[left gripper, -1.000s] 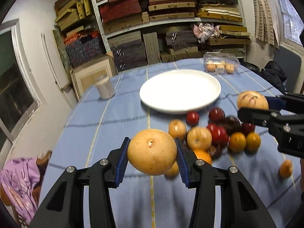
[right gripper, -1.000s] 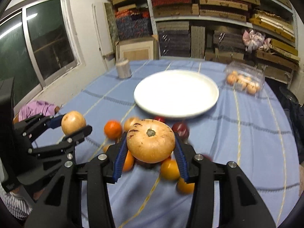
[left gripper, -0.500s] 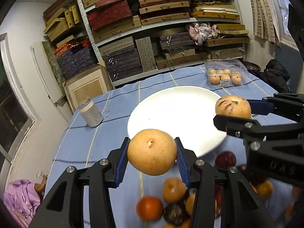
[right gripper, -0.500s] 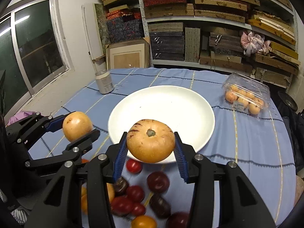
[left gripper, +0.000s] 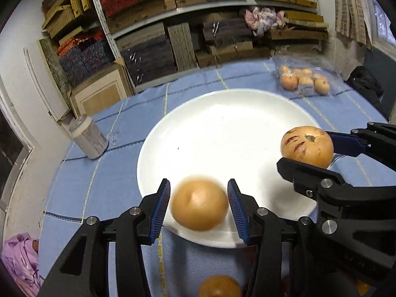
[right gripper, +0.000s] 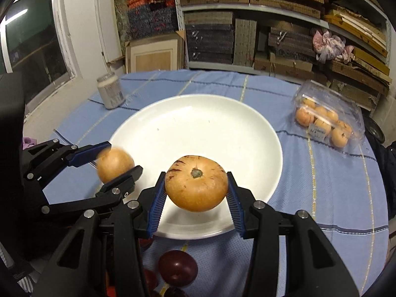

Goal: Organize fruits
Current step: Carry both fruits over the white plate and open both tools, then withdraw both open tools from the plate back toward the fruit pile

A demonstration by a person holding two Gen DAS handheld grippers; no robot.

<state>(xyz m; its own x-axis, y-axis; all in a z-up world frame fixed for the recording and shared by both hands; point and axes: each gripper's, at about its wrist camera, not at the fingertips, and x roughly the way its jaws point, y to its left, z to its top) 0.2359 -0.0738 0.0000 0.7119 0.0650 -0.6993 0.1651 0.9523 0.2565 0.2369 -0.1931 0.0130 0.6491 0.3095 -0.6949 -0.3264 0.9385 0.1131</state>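
Two tan round fruits, one per gripper. The left gripper has released since half a second ago: gaps show beside the blurred left fruit at the white plate's near rim. The right gripper grasps the streaked right fruit over the near rim. The rest of the plate is bare; farther off on the bench, one can and one clear fruit box.

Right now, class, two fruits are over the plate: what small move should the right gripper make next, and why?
Probably lower and open. The right gripper is clamped on the streaked fruit above the white plate, while the left gripper stands open around the blurred fruit.
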